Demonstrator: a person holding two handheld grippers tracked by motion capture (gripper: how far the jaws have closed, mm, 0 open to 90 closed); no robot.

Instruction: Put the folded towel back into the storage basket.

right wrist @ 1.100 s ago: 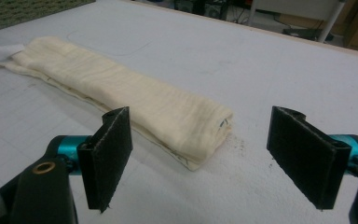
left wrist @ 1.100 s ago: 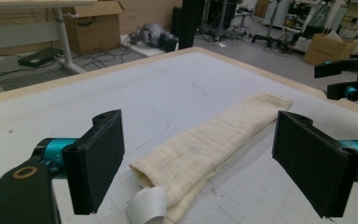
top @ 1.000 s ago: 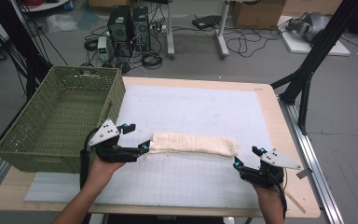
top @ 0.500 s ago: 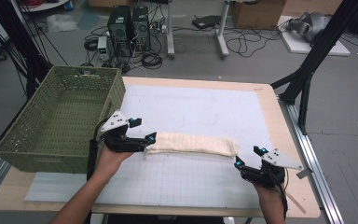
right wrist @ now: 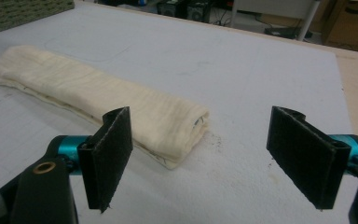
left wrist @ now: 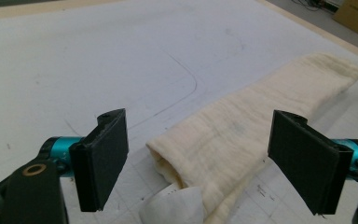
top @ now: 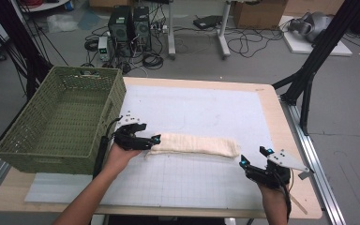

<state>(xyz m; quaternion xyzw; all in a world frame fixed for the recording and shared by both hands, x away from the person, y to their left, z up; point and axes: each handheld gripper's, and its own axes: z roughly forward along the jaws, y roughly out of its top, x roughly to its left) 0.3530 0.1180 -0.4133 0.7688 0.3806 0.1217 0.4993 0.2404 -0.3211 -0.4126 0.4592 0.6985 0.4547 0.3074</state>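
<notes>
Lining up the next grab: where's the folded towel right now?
In the high view the folded towel lies mid-table on the white mat, between the left hand-held gripper and right hand-held gripper.

A cream towel [top: 194, 145], folded lengthwise into a long narrow roll-like strip, lies flat on the white gridded mat of the desk [top: 192, 112], running left to right across its near half. Its weave is soft and ribbed. The left end [left wrist: 177, 163] gapes open, showing inner layers; the right end [right wrist: 189, 128] is a rounded fold
</notes>
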